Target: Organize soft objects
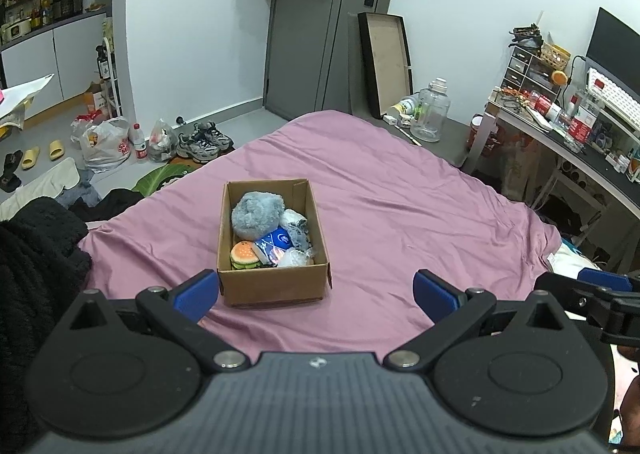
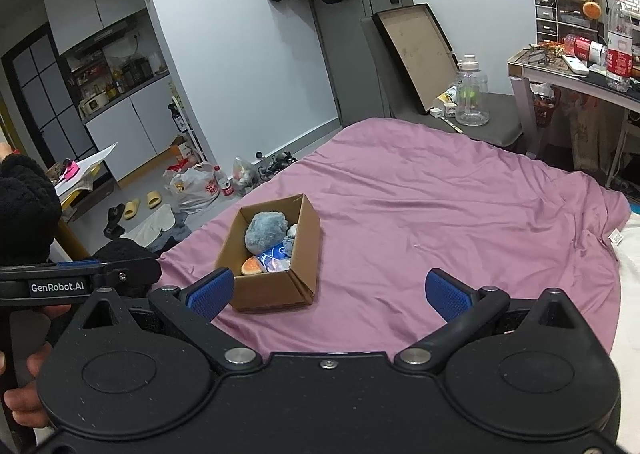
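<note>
A brown cardboard box [image 1: 276, 286] [image 2: 276, 294] stands on the purple bedsheet [image 1: 400, 214] [image 2: 420, 214]. Inside it lie a grey fluffy ball [image 1: 256, 214] [image 2: 266, 234], a burger-shaped plush [image 1: 244, 254] [image 2: 253, 266], a blue packet [image 1: 278, 240] [image 2: 276, 254] and a pale rolled cloth [image 1: 296, 226]. My left gripper [image 1: 316, 294] is open, held just short of the box with nothing between its fingers. My right gripper [image 2: 330, 294] is open too, empty, with the box in front of its left finger [image 2: 210, 296].
A black fleece sleeve [image 1: 36, 254] lies at the left. Beyond the bed are a grey door [image 1: 312, 34], shoes [image 1: 204, 142], bags [image 1: 104, 142] and slippers on the floor. A big clear jug [image 1: 430, 112] and a cluttered desk [image 1: 568, 126] stand at the right.
</note>
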Demonstrator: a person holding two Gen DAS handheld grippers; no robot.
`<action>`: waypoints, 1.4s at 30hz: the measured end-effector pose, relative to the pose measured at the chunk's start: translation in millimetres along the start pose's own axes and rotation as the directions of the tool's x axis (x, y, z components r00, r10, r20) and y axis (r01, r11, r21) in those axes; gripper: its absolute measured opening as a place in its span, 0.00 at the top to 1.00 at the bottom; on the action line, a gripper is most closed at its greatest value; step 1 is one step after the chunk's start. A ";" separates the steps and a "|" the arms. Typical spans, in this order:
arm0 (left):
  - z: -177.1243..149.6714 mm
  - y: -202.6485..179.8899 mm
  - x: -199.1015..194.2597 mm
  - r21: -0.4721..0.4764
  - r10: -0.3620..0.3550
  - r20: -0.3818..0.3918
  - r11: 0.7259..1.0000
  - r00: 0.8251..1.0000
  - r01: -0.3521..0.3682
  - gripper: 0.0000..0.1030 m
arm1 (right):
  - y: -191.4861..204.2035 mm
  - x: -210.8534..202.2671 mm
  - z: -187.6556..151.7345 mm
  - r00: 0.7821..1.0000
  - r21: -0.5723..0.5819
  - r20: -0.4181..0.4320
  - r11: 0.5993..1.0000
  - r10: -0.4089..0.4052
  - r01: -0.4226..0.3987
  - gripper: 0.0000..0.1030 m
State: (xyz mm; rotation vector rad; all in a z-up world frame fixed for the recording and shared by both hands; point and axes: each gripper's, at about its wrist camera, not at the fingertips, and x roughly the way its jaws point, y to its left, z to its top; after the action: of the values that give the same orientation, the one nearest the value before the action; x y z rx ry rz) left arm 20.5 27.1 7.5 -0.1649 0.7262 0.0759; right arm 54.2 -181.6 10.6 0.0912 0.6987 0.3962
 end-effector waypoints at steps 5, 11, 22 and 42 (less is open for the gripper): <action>-0.7 -1.2 -0.4 0.002 0.002 0.001 1.000 1.000 -0.002 0.00 | -1.0 -1.6 0.0 1.000 -0.002 -0.001 1.000 -0.009 0.009 0.00; -2.1 -3.1 -1.4 0.004 0.004 0.005 1.000 1.000 -0.004 0.00 | 0.9 -3.3 -0.8 1.000 -0.007 0.004 1.000 -0.012 0.012 0.00; -2.6 -3.3 -4.8 0.006 0.008 0.008 1.000 1.000 -0.008 0.00 | 1.5 -6.1 -2.5 1.000 -0.008 0.011 1.000 -0.018 0.018 0.00; -1.7 1.2 -9.2 0.009 0.008 0.016 1.000 1.000 -0.008 0.00 | 2.3 -6.4 -1.5 1.000 -0.008 0.008 1.000 -0.019 0.019 0.00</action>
State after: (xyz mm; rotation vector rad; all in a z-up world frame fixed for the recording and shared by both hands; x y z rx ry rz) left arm 12.4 27.9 12.3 -0.1531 0.7111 0.0815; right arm 48.0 -182.0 13.9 0.0785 0.6895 0.3800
